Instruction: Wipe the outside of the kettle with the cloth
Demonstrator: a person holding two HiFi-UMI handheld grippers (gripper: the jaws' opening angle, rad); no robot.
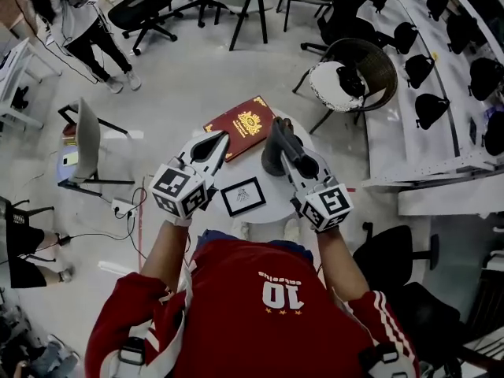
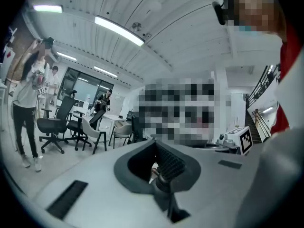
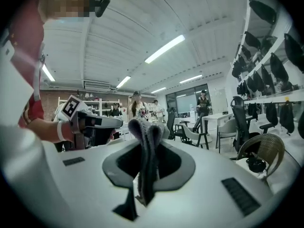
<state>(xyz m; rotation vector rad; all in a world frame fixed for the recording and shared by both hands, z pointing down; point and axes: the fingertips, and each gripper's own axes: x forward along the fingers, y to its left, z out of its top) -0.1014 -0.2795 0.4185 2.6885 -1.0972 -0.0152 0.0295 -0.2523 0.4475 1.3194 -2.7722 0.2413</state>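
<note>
My right gripper [image 1: 285, 136] is over the small round white table [image 1: 272, 211], shut on a dark grey cloth [image 1: 276, 129]. In the right gripper view the cloth [image 3: 145, 141] stands up between the jaws and hangs down in folds. Below it in the head view is a dark shape [image 1: 272, 162] on the table; I cannot tell whether it is the kettle or more cloth. My left gripper [image 1: 218, 142] hovers over the table's left side, apart from the cloth. Its jaws [image 2: 159, 175] are close together with nothing held.
A red book [image 1: 246, 126] lies at the table's far edge and a small black-framed card [image 1: 242, 196] at its middle. A wicker chair [image 1: 358, 73] stands to the right, a grey chair [image 1: 87, 144] to the left, and a person [image 1: 83, 22] at the far left.
</note>
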